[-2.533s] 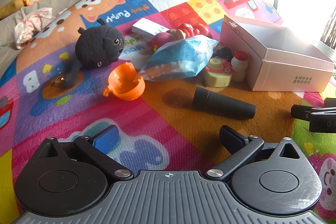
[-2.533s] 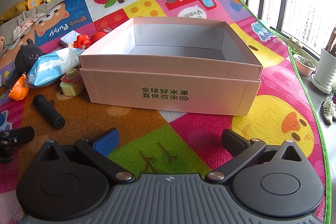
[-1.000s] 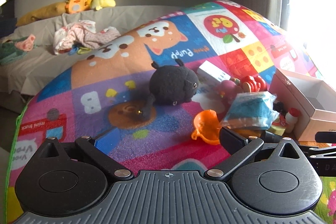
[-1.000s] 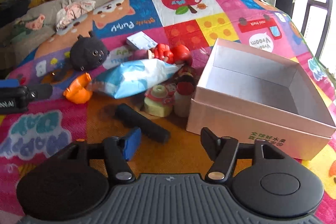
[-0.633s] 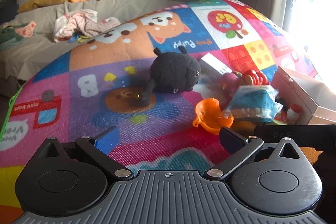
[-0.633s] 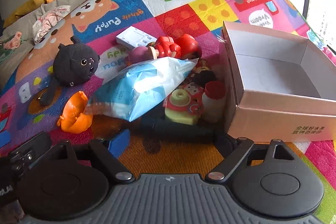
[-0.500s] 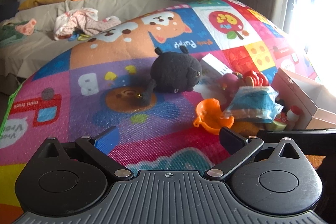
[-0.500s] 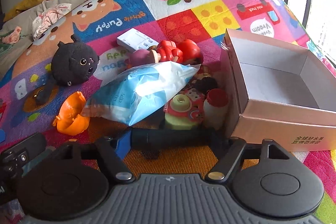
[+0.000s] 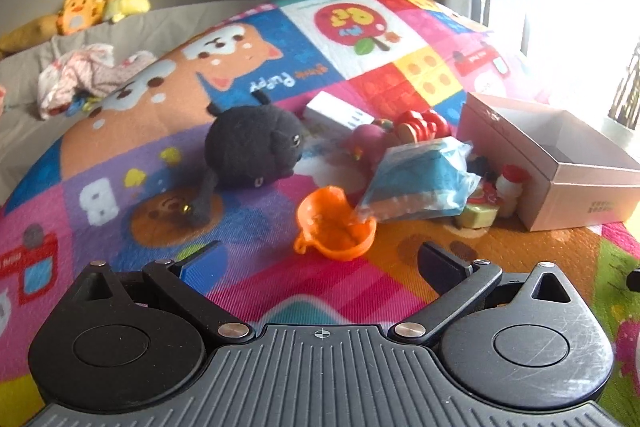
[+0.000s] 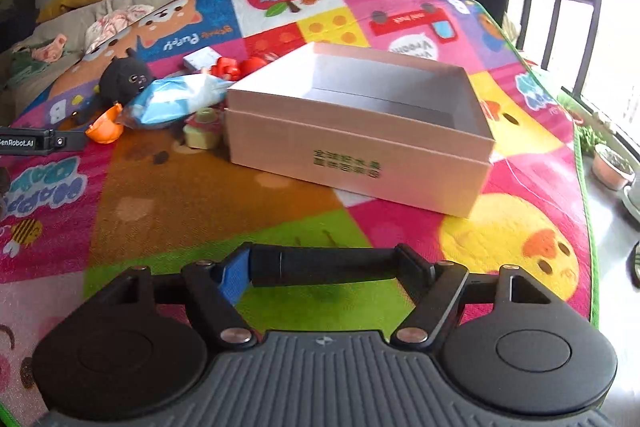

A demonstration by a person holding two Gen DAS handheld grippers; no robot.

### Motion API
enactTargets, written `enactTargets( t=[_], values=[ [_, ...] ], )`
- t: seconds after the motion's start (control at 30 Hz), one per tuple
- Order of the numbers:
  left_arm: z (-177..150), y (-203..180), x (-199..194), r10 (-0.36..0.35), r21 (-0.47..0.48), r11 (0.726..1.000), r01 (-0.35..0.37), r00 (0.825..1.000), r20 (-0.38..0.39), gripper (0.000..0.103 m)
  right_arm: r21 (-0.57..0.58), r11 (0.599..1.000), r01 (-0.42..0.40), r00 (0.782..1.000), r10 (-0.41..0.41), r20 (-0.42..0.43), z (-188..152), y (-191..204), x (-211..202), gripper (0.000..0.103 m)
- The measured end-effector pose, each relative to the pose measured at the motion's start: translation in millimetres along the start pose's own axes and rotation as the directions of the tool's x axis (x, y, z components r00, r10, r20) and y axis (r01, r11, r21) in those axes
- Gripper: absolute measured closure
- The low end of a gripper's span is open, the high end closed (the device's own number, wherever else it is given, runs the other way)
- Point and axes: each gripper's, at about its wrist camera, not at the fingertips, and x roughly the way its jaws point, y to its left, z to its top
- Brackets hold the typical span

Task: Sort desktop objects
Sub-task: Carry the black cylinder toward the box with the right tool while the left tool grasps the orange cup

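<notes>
The right gripper (image 10: 322, 269) is clamping the black tube (image 10: 320, 270) end to end between its fingers, above the mat (image 10: 224, 211); the tube's long axis is running crosswise, left to right, its wider end lying toward the blue pad; the open box (image 10: 360, 151) is sitting ahead of it; the left gripper (image 9: 318, 259) is hovering with jaws spread wide, facing the orange cup (image 9: 334, 227) and black plush (image 9: 252, 151).
</notes>
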Motion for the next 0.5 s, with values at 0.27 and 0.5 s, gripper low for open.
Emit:
enactTargets(
  t=[0.27, 0.5],
  values=[
    [19, -17, 48, -0.006, 0.130, 0.991, 0.014, 0.998, -0.061, 0.000, 0.126, 0.990, -0.059, 0.997, 0.051, 0.061, -2, -19, -3, 0.008],
    [8, -36, 32, -0.210, 0.142, 0.964, 0.224, 0.971, -0.113, 0.000, 0.161, 0.984, -0.074, 0.995, 0.061, 0.084, -4, -24, -6, 0.002]
  ],
)
